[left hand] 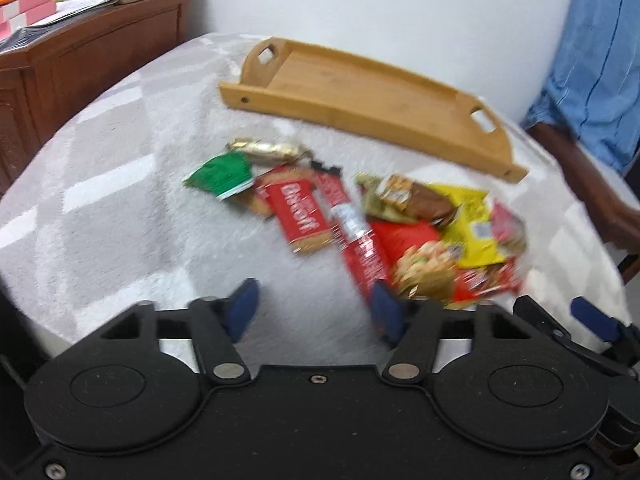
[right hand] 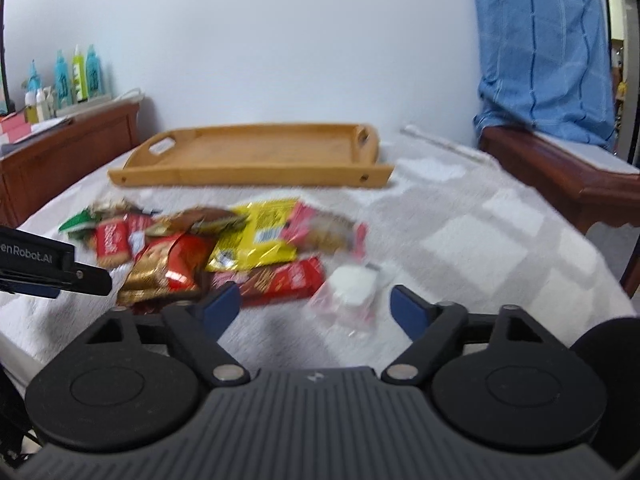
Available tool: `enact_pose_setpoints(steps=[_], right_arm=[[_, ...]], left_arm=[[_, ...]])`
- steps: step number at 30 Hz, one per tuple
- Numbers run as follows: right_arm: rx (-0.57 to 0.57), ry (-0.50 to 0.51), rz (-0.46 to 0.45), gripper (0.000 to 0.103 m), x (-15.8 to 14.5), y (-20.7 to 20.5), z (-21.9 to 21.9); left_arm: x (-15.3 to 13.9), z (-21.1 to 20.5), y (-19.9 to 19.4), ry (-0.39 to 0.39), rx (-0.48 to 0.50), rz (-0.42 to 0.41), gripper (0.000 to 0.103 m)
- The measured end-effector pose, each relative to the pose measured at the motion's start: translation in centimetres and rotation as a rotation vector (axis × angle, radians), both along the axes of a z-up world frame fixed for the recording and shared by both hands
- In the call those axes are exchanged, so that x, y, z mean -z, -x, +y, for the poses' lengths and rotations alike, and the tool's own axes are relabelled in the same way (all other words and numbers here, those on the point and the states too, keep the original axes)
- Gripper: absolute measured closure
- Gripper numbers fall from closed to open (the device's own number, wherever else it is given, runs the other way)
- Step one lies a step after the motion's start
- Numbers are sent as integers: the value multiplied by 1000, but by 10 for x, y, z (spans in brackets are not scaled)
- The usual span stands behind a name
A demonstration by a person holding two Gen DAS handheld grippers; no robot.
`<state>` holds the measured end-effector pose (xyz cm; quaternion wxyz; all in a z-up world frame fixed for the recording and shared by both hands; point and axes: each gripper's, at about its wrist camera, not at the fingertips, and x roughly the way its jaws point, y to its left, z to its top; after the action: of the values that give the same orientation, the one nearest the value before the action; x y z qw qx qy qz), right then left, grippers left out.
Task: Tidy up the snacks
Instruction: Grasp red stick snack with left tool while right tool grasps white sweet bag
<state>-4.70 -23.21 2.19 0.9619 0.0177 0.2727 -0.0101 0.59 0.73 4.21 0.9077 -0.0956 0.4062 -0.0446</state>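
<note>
Snacks (left hand: 360, 216) lie in a loose heap on the grey-and-white checked blanket (left hand: 120, 208), among them a red Biscoff pack (left hand: 298, 212), a green packet (left hand: 220, 174) and a yellow bag (right hand: 262, 236). Beyond the heap sits a bamboo tray (right hand: 256, 168), bare inside. The left claw (left hand: 316, 310) and the right claw (right hand: 316, 306) both hover spread wide, grasping nothing. A clear-wrapped white sweet (right hand: 354, 284) lies just ahead of the right claw.

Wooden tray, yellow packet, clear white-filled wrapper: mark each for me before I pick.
Wooden tray (right hand: 256, 148): right wrist view, on its bare floor.
Yellow packet (right hand: 260, 236): right wrist view, middle of its face.
Clear wrapper (right hand: 352, 284): right wrist view, on the white contents, ahead of the open tongs.
</note>
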Motion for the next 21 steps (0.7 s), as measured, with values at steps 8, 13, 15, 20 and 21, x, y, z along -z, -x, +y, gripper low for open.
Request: enact_pose_setpoints(steps=[8,13,15,20,21], right_arm=[[39,-53,28,52,4,-12,-22],[45,-82,13,53,8,-13,-24],[55,-92,16,53,11,-15,-25],[123,-105,6,56,14,-18,-31],[125,-113,8,56,14,-18,-33]], left_arm=[[-2,-18,-21,34,23,-1,79],[7,-24,-32,25,-2,1,79],[8,-26,-34,12,-15,-16,79],[12,-24,-34,-22,-86,-24,81],[13,-23,-34,-22,-89,-22,82]])
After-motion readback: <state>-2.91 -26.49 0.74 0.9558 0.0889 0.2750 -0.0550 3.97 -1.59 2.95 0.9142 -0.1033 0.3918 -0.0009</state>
